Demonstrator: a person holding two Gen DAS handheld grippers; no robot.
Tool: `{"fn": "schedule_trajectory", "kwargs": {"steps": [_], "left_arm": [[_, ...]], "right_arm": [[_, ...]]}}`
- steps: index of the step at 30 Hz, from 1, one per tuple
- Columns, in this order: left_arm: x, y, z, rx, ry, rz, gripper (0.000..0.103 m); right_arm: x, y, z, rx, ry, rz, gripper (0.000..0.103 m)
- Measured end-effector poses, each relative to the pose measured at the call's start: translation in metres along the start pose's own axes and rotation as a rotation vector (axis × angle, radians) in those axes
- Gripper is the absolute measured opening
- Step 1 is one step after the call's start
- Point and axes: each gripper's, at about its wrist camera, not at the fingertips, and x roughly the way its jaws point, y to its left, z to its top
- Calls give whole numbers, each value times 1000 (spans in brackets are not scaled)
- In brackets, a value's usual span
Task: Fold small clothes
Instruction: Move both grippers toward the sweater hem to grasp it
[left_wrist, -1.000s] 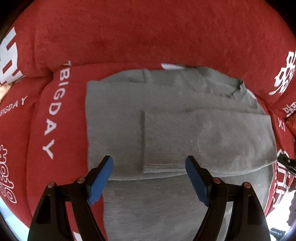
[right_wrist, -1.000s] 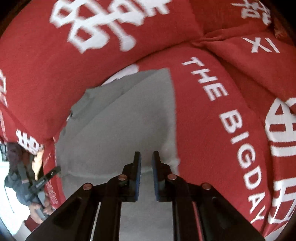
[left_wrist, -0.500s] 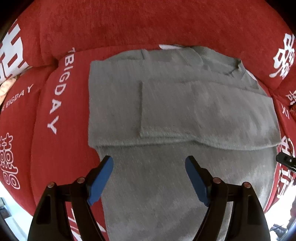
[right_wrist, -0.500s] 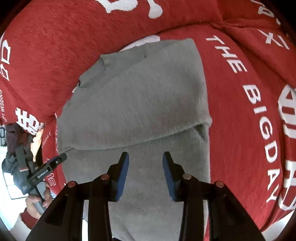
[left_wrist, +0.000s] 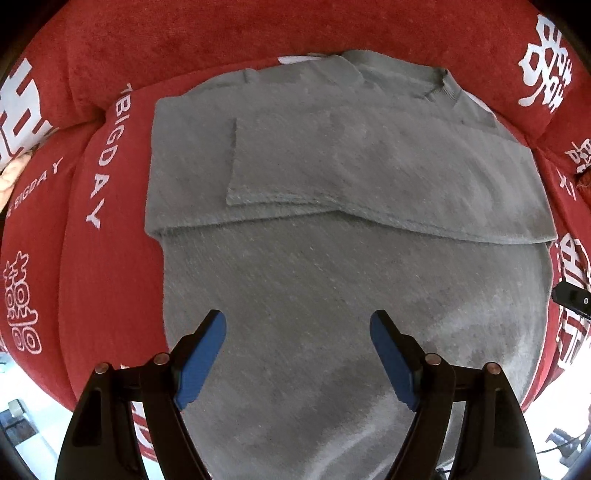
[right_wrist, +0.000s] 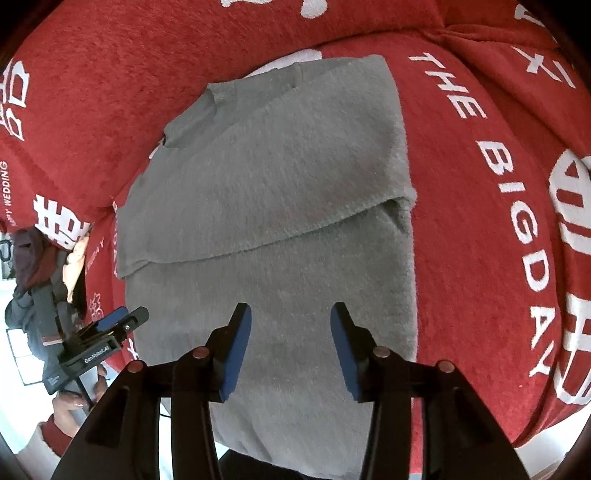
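Observation:
A grey knit sweater (left_wrist: 332, 258) lies flat on a red sofa seat, collar at the far side, both sleeves folded across its chest so their cuffs overlap. It also shows in the right wrist view (right_wrist: 280, 206). My left gripper (left_wrist: 297, 354) is open and empty, hovering over the sweater's lower body near the hem. My right gripper (right_wrist: 291, 343) is open and empty, over the lower right part of the sweater. The left gripper also appears at the left edge of the right wrist view (right_wrist: 110, 328).
The red sofa cover (left_wrist: 103, 258) with white lettering surrounds the sweater, its backrest (right_wrist: 147, 74) rising behind the collar. The seat's front edge lies just below the hem. A person's hand (right_wrist: 70, 398) holds the left tool.
Both grippers have pulled back toward the hem. The right gripper went from nearly shut to open, leaving the right sleeve folded across the chest. The left stayed open.

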Motion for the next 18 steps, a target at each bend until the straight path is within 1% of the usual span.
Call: {"fn": "schedule_trajectory", "kwargs": {"steps": [5,6,9,11,14,18], "left_arm": [[-3,-14,-6,-47,12,10,81],[-2,-22,-6,-56,15,13,81],[-3,-35,-17,-79,26,15,81],[-3,-41,-24,-88,39,21,81],[-3,-48,-36,-107,52,13,81],[-2,-54,-51,-104,74,16,81]], "right_arm": [[-5,-7,-1,-29,29,9,49],[-7,-8,-1,-35,33,12,50],[-8,-11,-3,-59,43,24,50],[-9,-12,-6,-81,39,33,50],[-12,-12,-12,-118,10,44,51],[-10,-13,-21,-121,16,61,52]]}}
